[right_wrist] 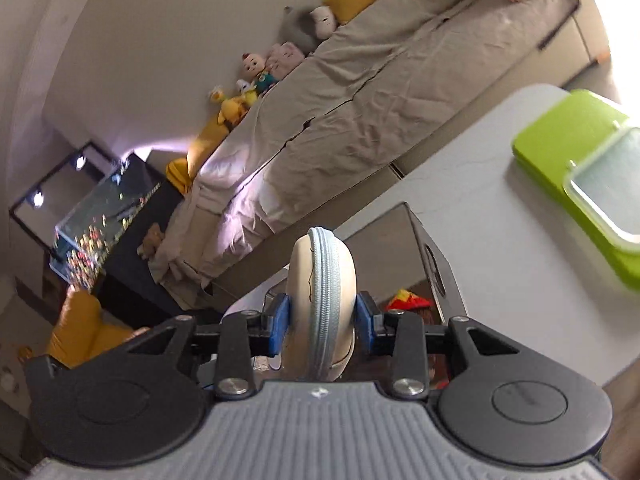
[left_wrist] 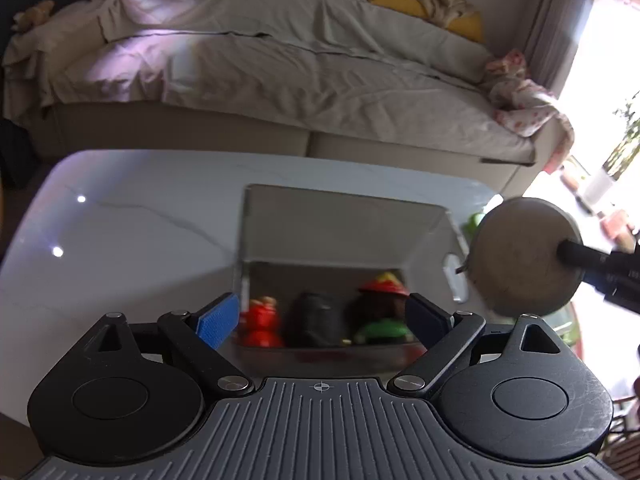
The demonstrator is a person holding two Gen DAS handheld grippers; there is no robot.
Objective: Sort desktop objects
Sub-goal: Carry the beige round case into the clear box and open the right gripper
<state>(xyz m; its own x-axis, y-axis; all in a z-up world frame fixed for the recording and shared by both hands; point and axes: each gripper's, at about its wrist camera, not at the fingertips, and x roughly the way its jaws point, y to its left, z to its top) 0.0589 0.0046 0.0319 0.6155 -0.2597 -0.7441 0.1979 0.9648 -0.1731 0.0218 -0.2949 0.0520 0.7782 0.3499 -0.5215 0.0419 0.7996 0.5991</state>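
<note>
My left gripper (left_wrist: 320, 316) is open and empty, just above the near rim of a grey storage box (left_wrist: 344, 220) on the white table. Inside the box lie a red toy figure (left_wrist: 262, 320), a black object (left_wrist: 314, 318) and a figure with a red hat and green base (left_wrist: 384, 308). My right gripper (right_wrist: 322, 322) is shut on a round beige zippered pouch (right_wrist: 322, 300), held on edge above the box (right_wrist: 438, 256). The pouch also shows in the left wrist view (left_wrist: 524, 256), right of the box.
A lime green tray (right_wrist: 560, 148) with a clear lidded container (right_wrist: 608, 188) sits on the white table (right_wrist: 480, 240) right of the box. A beige-covered sofa (left_wrist: 280, 80) with plush toys runs behind the table (left_wrist: 120, 240).
</note>
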